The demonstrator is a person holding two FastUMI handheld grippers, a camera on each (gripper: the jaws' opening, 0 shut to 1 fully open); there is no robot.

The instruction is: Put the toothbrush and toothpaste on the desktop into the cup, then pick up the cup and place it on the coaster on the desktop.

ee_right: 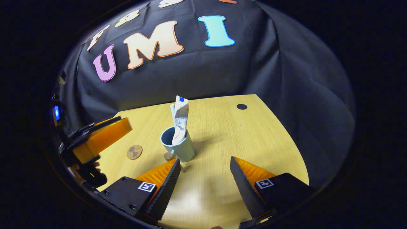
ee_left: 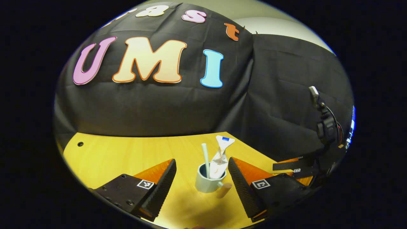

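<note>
Between the left gripper's (ee_left: 202,181) spread, empty fingers stands the cup (ee_left: 208,182) on the desk (ee_left: 127,156), toothbrush (ee_left: 206,159) and toothpaste (ee_left: 221,157) upright inside. The right gripper (ee_right: 205,178) is likewise wide and empty, the cup just beyond it. The cup looks rigid, light and top-heavy; grip its body low. The right gripper view adds the coaster (ee_right: 134,151), left of the cup.

The pale blue-grey ceramic cup (ee_right: 178,144) is standing on the light wooden desk (ee_right: 254,136), with the crumpled white toothpaste tube (ee_right: 180,119) and pale toothbrush handle (ee_left: 205,159) sticking up out of it and blocking any approach from above. Bare desk is lying open to the cup's right in the right gripper view. The small round brown coaster (ee_right: 134,151) is lying beside the cup, uncovered, with the left tool (ee_right: 95,140) hanging near it.
</note>
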